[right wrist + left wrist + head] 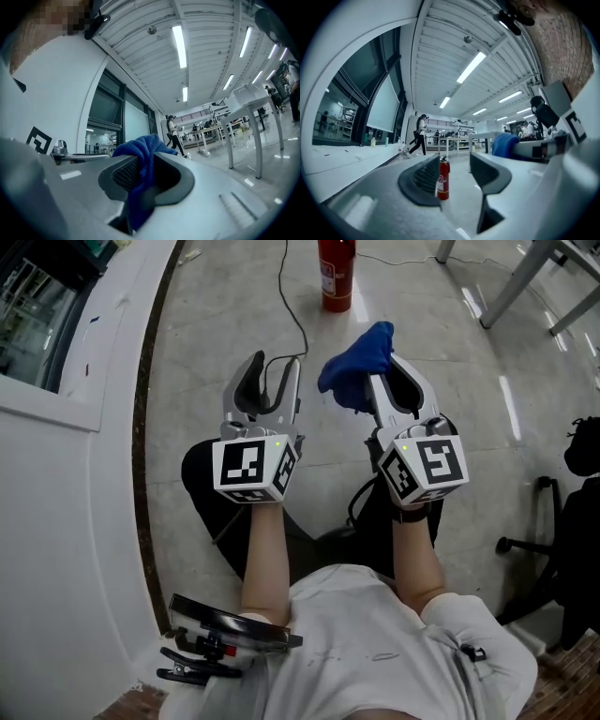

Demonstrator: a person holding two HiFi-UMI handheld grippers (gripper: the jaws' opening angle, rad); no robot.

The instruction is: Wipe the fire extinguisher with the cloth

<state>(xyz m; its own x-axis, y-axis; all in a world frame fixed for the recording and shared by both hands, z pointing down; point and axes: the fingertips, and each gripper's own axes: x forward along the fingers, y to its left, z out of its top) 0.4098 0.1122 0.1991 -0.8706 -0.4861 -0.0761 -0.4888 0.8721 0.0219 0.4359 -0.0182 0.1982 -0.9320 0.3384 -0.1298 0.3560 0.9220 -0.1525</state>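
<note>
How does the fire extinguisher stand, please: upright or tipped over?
Upright: the fire extinguisher stands on its base on the floor.

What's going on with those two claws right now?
Left gripper open, empty. Right gripper shut on blue fabric cloth. Red cylindrical fire extinguisher upright on floor ahead, untouched. Black cable lies beside it.

Head view looks steeply down; both low gripper views face forward, sharing the walking person.

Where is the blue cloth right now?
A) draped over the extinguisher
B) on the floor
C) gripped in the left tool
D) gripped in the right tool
D: the cloth is pinched in the right tool, jaws shut on it; the left tool is open, gripping nothing.
</note>
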